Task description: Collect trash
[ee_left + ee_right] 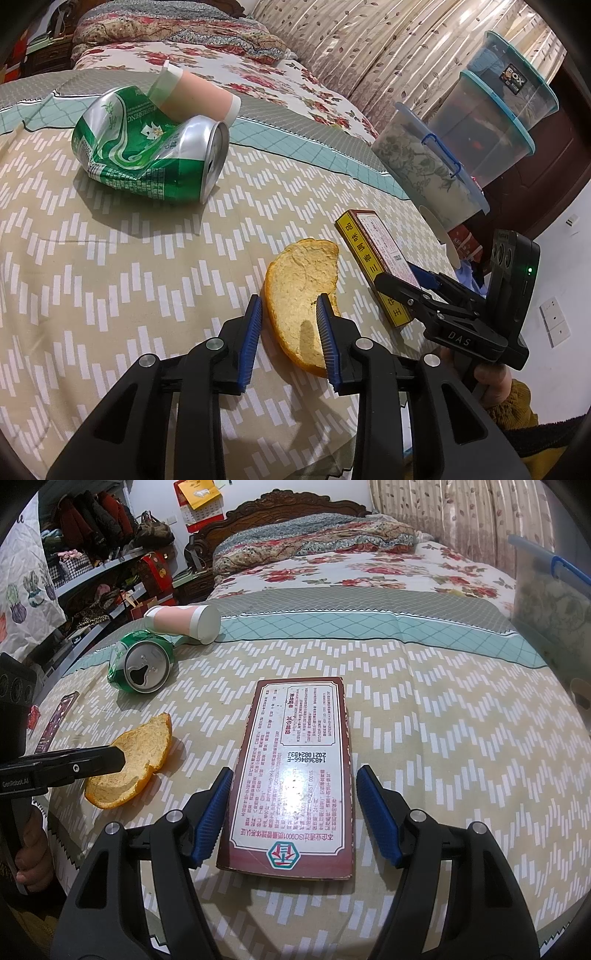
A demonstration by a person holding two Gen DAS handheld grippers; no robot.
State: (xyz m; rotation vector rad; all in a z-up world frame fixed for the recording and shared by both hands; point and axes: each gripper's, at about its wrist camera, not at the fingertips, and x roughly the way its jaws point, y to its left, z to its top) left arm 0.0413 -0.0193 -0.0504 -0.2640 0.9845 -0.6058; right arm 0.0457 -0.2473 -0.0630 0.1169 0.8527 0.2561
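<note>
left tool: apart, straddling orange peel | right tool: apart, flanking flat box

Peel left of box, can behind

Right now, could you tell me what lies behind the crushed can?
A pink paper cup lies on its side behind the green can, touching it. The can hides part of the cup's lower side.

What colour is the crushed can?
Green and silver, clearest in the left wrist view.
</note>
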